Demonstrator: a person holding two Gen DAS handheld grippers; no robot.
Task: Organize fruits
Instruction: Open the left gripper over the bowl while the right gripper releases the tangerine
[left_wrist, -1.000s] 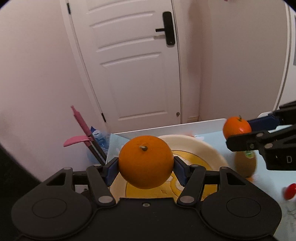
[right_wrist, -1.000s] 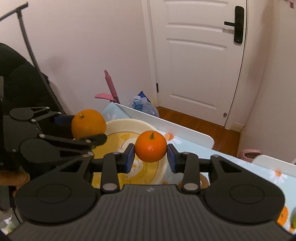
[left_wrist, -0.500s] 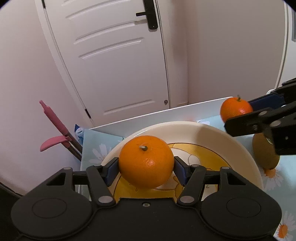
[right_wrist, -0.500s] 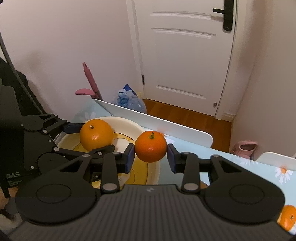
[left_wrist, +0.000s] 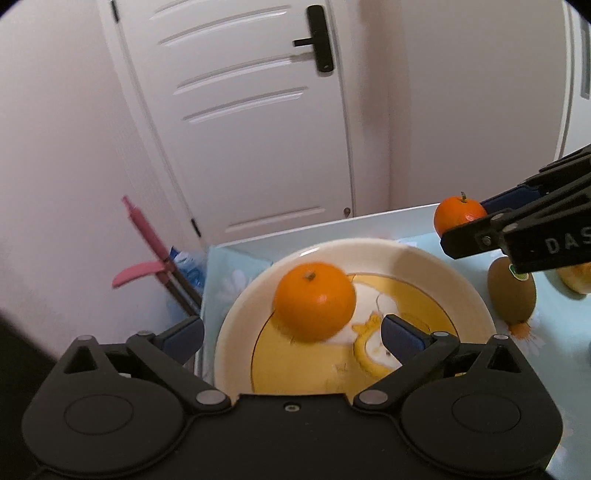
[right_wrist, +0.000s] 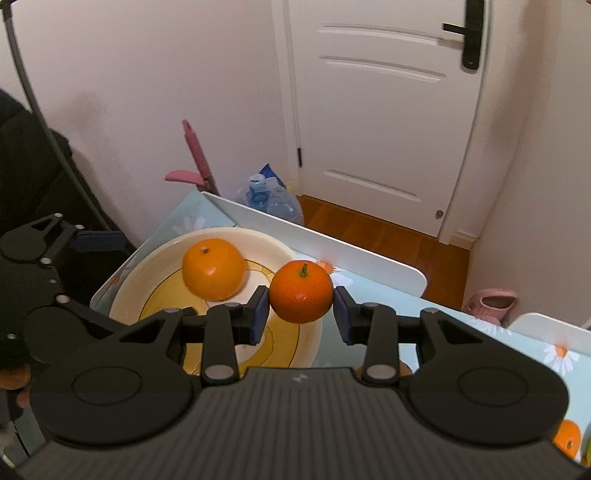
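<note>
On the cream plate (left_wrist: 436, 266) lies one orange (left_wrist: 314, 301), clear of my left claw (left_wrist: 291, 334), whose jaws are opening. My right claw (right_wrist: 301, 314) clamps a smaller orange (right_wrist: 301, 291) over the plate's right rim. Kiwi (left_wrist: 511, 293) waits on the table, right of the plate.
</note>
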